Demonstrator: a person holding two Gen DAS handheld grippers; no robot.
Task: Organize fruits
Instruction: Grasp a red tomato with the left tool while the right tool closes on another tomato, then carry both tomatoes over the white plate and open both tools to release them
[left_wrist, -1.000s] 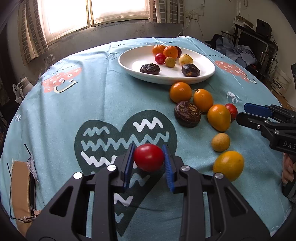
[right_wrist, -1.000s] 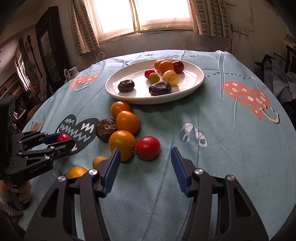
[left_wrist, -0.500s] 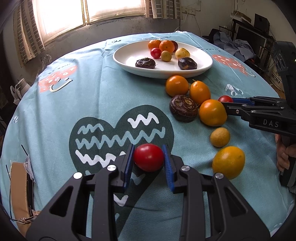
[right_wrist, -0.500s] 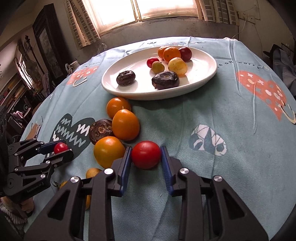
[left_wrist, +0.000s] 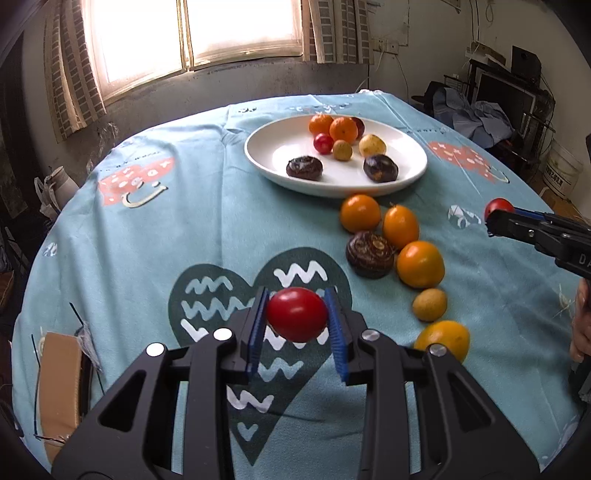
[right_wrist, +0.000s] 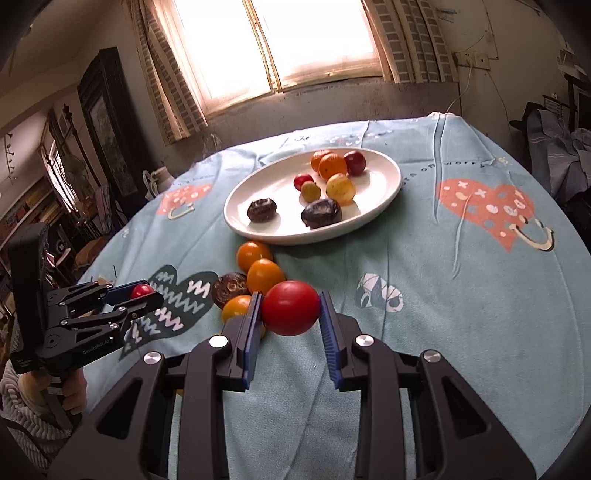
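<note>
My left gripper (left_wrist: 297, 314) is shut on a red tomato (left_wrist: 297, 314) and holds it above the heart print of the tablecloth. My right gripper (right_wrist: 290, 313) is shut on another red tomato (right_wrist: 290, 308), lifted off the cloth; it also shows in the left wrist view (left_wrist: 496, 214). A white plate (left_wrist: 269, 162) at the far side holds several fruits. Oranges (left_wrist: 360, 212), a dark brown fruit (left_wrist: 369, 254) and small yellow fruits (left_wrist: 429, 304) lie loose on the cloth between plate and grippers.
The round table has a light blue printed cloth (left_wrist: 166, 236). A cardboard piece (left_wrist: 59, 384) hangs at its left edge. A window is behind the table. Furniture and clothes stand at the right of the room (left_wrist: 480, 114).
My right gripper closed on the red tomato beside the oranges and lifted it off the cloth. Both grippers have risen. My left gripper kept its tomato.
</note>
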